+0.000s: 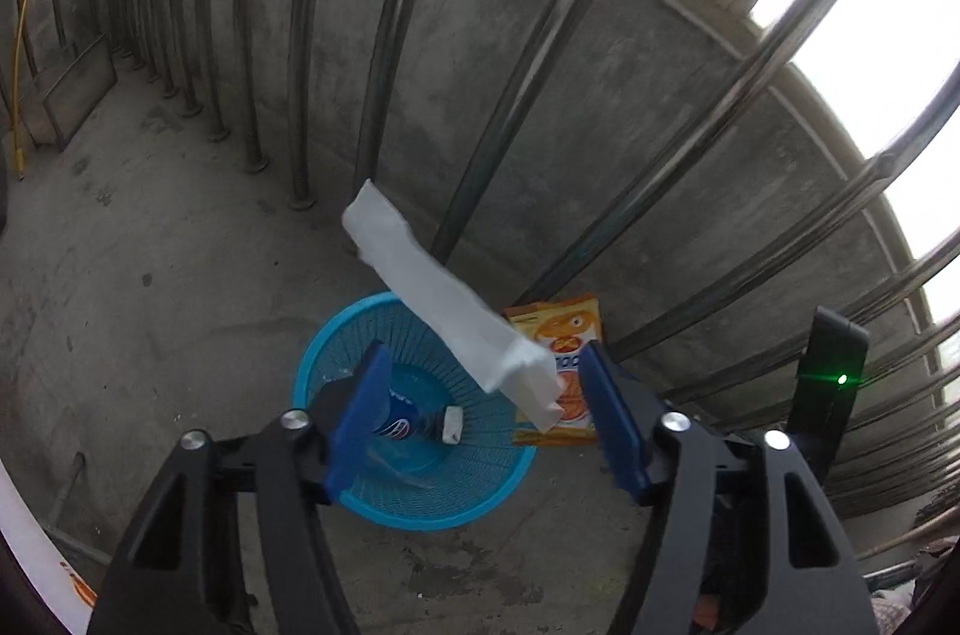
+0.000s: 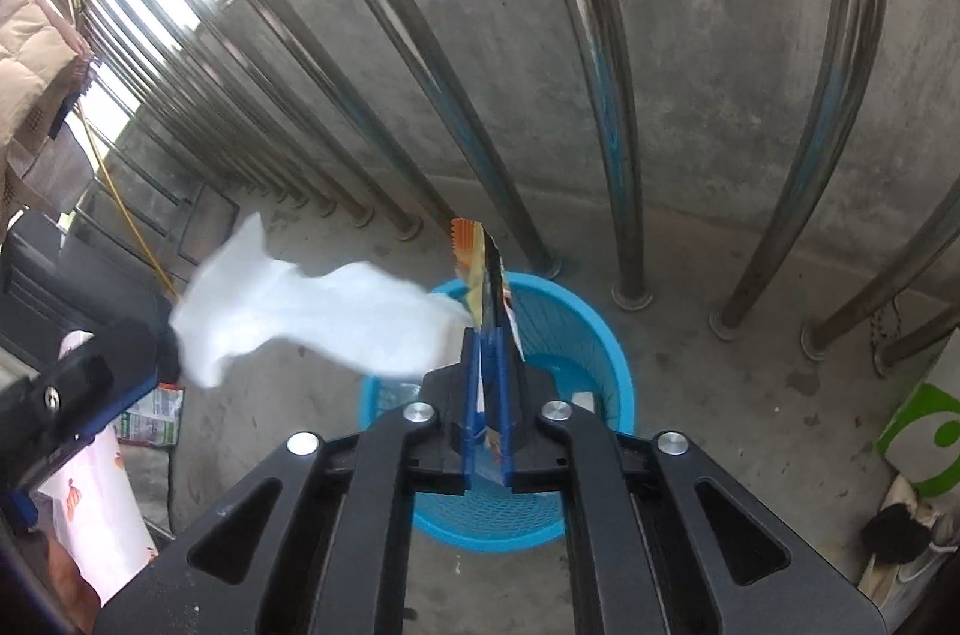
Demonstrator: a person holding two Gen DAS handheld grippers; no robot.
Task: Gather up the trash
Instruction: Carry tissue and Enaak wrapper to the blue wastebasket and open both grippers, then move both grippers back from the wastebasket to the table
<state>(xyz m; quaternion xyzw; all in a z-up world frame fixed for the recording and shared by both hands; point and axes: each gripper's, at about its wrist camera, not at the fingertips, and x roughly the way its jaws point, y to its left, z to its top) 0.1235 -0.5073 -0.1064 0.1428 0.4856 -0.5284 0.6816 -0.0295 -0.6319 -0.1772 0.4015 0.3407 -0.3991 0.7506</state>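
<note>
- The left gripper has its blue pads spread wide apart, with nothing between them.
- A white piece of paper is in the air just above the blue basket, slanting from far left down to near right; it touches neither pad of the left gripper.
- In the right wrist view the same paper is blurred, to the left of the right gripper and over the basket's left rim.
- Inside the basket lies a plastic bottle with a blue label and a white cap, on its side.
- The right gripper is clamped on an orange snack wrapper, which stands on edge between the pads and sticks out beyond the tips, above the basket.
- From the left wrist view the wrapper shows its orange face, just right of the basket and partly behind the paper.
- The basket stands on a concrete floor near a row of steel bars in front of a concrete wall.
- At the left of the right wrist view a green and white packet lies on the floor, beside a white bag with orange print.
</note>
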